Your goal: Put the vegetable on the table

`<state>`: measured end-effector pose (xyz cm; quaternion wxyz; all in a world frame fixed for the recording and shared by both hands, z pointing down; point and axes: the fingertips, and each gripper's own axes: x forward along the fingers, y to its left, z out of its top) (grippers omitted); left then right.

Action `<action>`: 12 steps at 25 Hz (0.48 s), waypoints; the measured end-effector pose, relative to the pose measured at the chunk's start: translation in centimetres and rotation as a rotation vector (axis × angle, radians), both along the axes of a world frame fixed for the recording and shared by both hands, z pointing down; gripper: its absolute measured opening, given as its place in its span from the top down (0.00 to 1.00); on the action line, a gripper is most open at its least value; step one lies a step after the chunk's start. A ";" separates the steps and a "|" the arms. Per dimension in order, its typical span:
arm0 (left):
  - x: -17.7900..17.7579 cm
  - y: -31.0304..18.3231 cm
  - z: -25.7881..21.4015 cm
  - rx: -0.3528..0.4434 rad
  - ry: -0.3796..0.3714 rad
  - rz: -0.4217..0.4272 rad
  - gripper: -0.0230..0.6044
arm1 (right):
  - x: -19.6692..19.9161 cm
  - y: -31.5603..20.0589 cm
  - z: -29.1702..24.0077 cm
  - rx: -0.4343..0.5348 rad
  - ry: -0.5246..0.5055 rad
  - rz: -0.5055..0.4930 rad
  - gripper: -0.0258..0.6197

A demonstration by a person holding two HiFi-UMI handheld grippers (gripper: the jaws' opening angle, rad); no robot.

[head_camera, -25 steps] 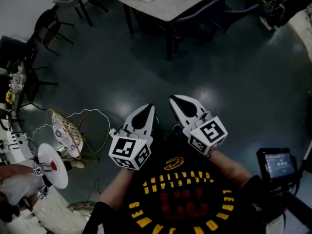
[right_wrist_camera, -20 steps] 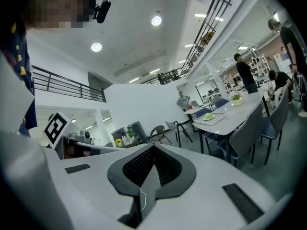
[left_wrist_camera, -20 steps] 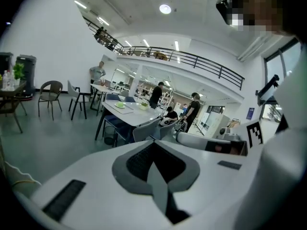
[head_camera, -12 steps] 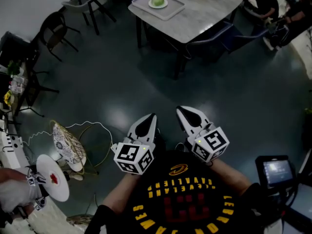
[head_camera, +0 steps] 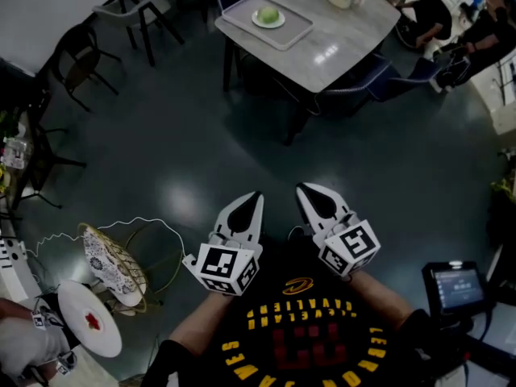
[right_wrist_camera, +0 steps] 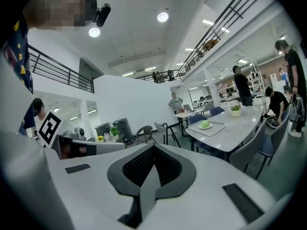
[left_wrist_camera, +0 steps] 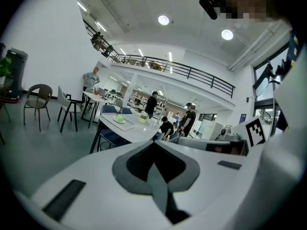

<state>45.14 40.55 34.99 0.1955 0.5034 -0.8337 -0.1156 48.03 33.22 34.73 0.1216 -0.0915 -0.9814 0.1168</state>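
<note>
Since the earlier frames the table (head_camera: pixel 347 43) has come lower and fuller into the head view, so the person seems to be walking towards it, while both tongs are held in the same place in front of the chest. Left tongs (head_camera: pixel 255 197) and right tongs (head_camera: pixel 302 190) are both closed with nothing between them; each gripper view shows the two jaws pressed together along one seam. The vegetable (head_camera: pixel 268 13), round and pale green, lies on a small plate (head_camera: pixel 256 21) that stands on a tray (head_camera: pixel 240 21) at the far left part of the table, well apart from the tongs. I judge the step in hand is only the approach. To do it well, the person should come to the tray's side and not the side where the blue chair (head_camera: pixel 348 95) is pushed in, and should open one pair of tongs before reaching down. A round thing can roll, so the jaws should close across its widest part with soft pressure. The other tongs may steady the tray while the vegetable goes to a bare part of the table.
</note>
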 end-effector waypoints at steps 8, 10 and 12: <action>-4.5 -0.2 0.2 0.011 0.029 -0.044 0.96 | -5.0 -0.1 0.6 -0.026 0.021 -0.058 0.95; -6.1 -0.5 0.2 -0.005 0.023 -0.067 0.96 | -7.0 -0.7 0.6 -0.041 0.013 -0.080 0.95; -8.1 -1.0 0.1 -0.020 0.009 -0.096 0.96 | -9.3 -1.7 0.4 -0.055 -0.003 -0.102 0.95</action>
